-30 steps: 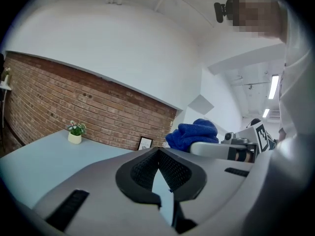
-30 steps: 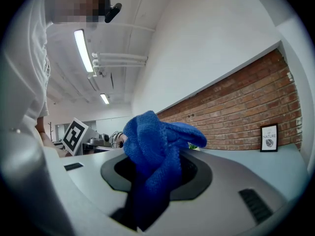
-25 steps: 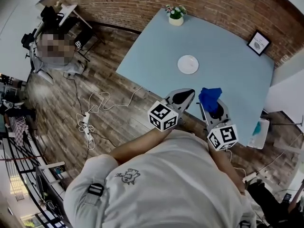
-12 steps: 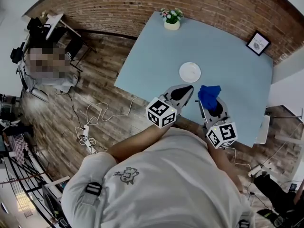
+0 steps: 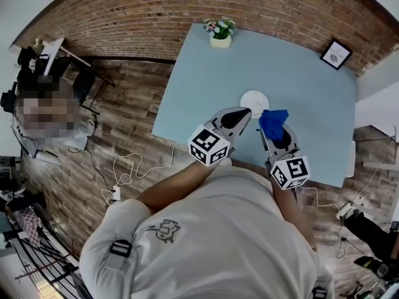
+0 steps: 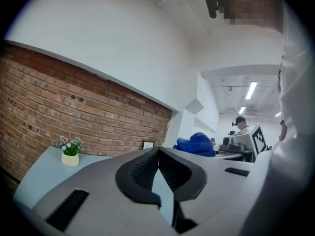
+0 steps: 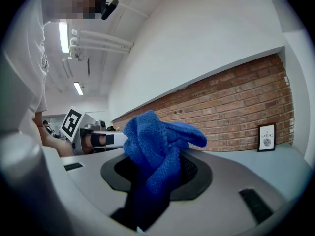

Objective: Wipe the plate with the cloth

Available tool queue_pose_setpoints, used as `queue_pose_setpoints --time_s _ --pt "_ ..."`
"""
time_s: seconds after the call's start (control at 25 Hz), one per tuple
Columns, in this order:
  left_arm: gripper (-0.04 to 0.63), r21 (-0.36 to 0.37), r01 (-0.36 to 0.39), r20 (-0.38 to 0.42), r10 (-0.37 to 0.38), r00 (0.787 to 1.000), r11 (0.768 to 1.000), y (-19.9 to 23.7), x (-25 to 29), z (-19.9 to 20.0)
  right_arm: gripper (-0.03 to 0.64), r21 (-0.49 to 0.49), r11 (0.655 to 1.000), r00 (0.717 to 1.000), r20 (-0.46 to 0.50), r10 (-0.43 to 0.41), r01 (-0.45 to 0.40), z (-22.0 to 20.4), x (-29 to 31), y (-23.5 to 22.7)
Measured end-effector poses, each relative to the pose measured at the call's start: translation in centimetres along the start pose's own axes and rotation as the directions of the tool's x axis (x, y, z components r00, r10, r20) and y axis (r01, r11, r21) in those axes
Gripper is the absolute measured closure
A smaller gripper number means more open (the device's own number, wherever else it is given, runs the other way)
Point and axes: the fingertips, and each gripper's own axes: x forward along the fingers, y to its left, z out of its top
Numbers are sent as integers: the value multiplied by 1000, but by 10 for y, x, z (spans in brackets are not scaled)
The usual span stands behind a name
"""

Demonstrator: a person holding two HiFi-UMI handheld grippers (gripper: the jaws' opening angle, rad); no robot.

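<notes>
- The white plate (image 5: 255, 99) lies on the pale blue tabletop (image 5: 299, 67), towards its near edge.
- The blue cloth (image 7: 156, 146), bunched up, is clamped in the right tongs (image 7: 162, 172), just right of the plate.
- The left tongs (image 6: 158, 157) are clenched on nothing, with the tip at the plate's near rim.
- A flower pot (image 5: 219, 35) and a framed picture (image 5: 335, 54) stand at the far side, by the brick wall (image 5: 156, 8).

I see a pale short-sleeved T-shirt (image 5: 212, 229) with a small dark sketch (image 5: 163, 230) on it (black buckles (image 5: 121, 248) at the shoulders). My left gripper (image 5: 245, 111) and right gripper (image 5: 272, 128) are grey shells with black ribbed pads (image 6: 139, 170), each carrying a white cube (image 5: 209, 146) of black square markers.
</notes>
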Motion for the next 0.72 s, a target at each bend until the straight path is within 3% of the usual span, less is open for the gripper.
queue_pose_setpoints --time_s 0.36,0.56,0.72 --pt "587 -41 -5 -37 4 999 999 42 19 -23 480 1 996 993 -79 -90 90 -27 6 -33" --pt "586 -27 -27 -96 25 995 999 68 46 -49 480 11 998 989 -135 -55 57 -53 35 -63" --pt "586 -48 -50 -181 40 983 998 75 64 -84 480 -41 999 978 -209 -24 16 -75 49 -77"
